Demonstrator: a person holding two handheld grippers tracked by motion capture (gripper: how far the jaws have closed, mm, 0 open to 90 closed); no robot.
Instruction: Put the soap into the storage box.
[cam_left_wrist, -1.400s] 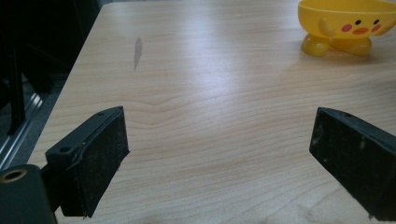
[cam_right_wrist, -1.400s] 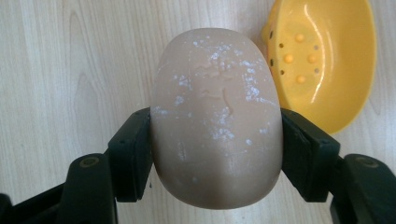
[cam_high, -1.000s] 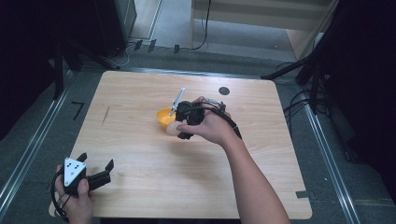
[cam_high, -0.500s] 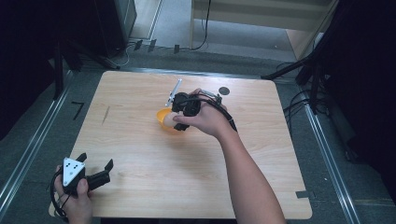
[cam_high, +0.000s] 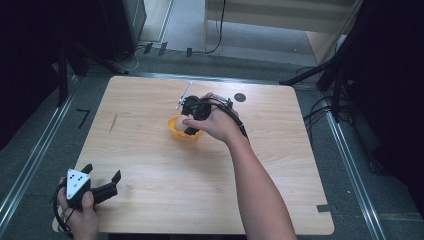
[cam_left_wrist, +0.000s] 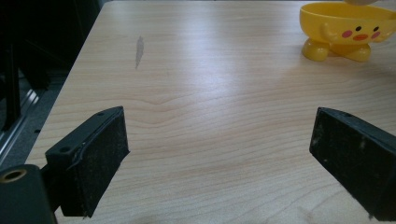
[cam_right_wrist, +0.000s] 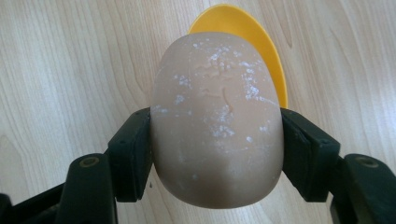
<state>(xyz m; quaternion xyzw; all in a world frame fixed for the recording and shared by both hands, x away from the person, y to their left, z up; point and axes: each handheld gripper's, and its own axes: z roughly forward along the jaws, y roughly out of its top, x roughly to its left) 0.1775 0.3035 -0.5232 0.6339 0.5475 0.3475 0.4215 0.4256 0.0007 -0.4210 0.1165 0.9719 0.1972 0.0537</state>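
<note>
A: What's at the left of the high view?

B: My left gripper (cam_high: 102, 186), jaws wide apart with nothing between them, at the lower left.

A: And toward the middle?

B: My right gripper (cam_high: 186, 124) clamps a tan egg (cam_right_wrist: 217, 121), long axis pointing away. The yellow cup (cam_high: 182, 131) sits directly beneath, far nearer this hand.

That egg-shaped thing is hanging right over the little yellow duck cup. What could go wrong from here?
The egg is held only at its sides by the right gripper, so it might slip out. It looks wide beside the cup; lowered off-centre, it could catch the rim and tip the cup on its small feet. The left gripper is far off, so nothing steadies it.
</note>
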